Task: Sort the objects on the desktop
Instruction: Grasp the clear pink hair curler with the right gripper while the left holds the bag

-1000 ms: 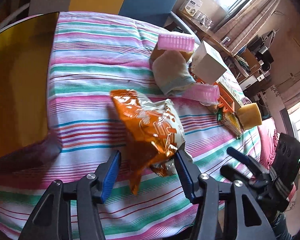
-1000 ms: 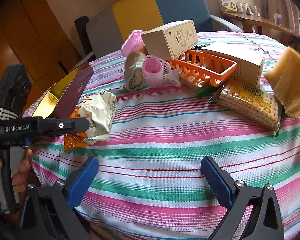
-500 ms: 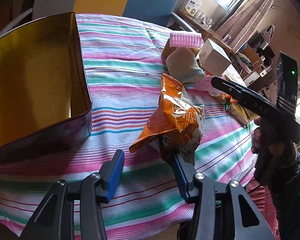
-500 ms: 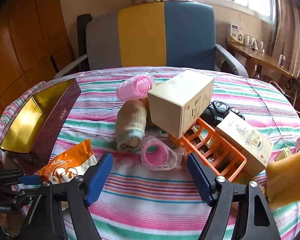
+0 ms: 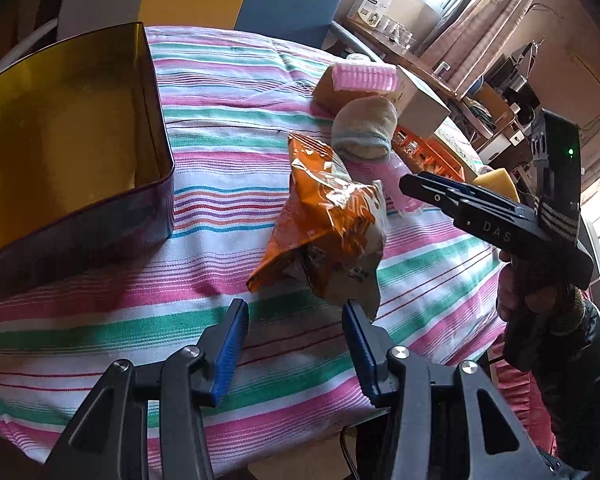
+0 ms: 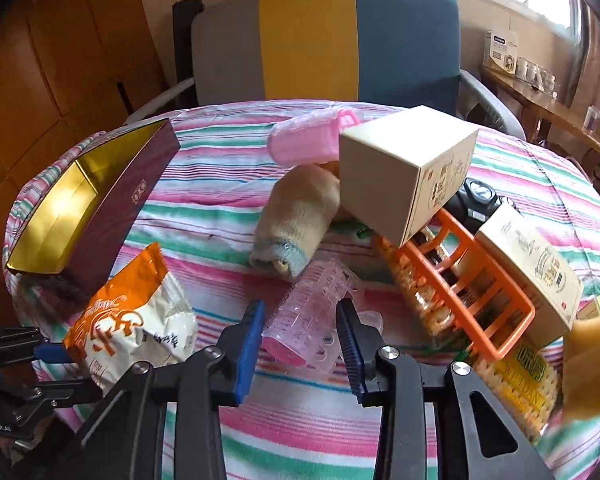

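Note:
An orange and white snack bag [image 5: 327,232] stands tilted off the striped cloth, its lower end pinched in the tips of my left gripper [image 5: 294,304]. In the right wrist view the bag [image 6: 132,320] hangs at the left, with the left gripper [image 6: 52,368] below it. My right gripper [image 6: 300,340] is shut on a clear pink hair roller [image 6: 307,316] that lies on the cloth. From the left wrist view, the right gripper [image 5: 409,188] reaches in just right of the bag. An open maroon box with a gold lining [image 5: 156,120] sits left of the bag.
Behind the roller lie a rolled sock [image 6: 300,216], a second pink roller [image 6: 311,136], a cream carton [image 6: 403,172], an orange basket [image 6: 471,280], cracker packets [image 6: 519,376] and a yellow sponge [image 6: 591,360]. A chair [image 6: 339,40] stands past the table's far edge.
The right gripper swung over to the clear roller and its jaws closed from wide apart onto it. The left gripper carried the bag left, and the gold box came fully into its view.

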`<state>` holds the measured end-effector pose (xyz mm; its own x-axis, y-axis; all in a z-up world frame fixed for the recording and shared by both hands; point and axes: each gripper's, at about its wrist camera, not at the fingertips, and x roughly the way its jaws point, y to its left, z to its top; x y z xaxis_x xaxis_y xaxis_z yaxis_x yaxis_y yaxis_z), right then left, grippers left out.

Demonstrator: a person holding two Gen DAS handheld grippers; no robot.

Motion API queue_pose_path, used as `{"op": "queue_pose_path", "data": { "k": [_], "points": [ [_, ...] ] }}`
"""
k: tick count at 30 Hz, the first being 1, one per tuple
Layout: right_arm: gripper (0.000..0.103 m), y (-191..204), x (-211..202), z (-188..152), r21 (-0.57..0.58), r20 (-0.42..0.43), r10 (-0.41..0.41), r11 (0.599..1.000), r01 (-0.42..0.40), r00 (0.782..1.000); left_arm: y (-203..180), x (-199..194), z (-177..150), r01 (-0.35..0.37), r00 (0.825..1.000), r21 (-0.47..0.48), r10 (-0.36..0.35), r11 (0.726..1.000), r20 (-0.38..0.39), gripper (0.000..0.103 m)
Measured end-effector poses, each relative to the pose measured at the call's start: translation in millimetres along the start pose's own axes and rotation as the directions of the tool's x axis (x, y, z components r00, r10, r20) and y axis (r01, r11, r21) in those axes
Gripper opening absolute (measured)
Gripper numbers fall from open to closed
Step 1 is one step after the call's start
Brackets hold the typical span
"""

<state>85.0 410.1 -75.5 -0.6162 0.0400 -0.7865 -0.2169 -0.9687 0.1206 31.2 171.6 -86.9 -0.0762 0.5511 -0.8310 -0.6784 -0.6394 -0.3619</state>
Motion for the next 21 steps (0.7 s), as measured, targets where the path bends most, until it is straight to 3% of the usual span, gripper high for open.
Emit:
{"op": "queue_pose_path", "data": {
  "k": [7, 11, 21],
  "points": [
    [0.038, 6, -19, -38, 0.039, -0.030, 0.038, 0.999, -0.037, 0.999, -7, -25, -1, 0.005, 0.999, 0.018, -0.006, 1.000, 0.045, 0.051],
    [0.039, 5, -29, -56, 0.076, -0.038, 0.046, 0.996, -0.043, 0.998, -17, -38, 15, 0.008, 0.996, 0.071, -0.014, 0.997, 0.093, 0.062],
    [0.066, -4, -28, -69, 0.148, -0.042, 0.045, 0.988, -0.038, 0.998, -35, -1, 56, -0.063, 0.997, 0.160, 0.054, 0.985, 0.060, 0.062]
  ]
}}
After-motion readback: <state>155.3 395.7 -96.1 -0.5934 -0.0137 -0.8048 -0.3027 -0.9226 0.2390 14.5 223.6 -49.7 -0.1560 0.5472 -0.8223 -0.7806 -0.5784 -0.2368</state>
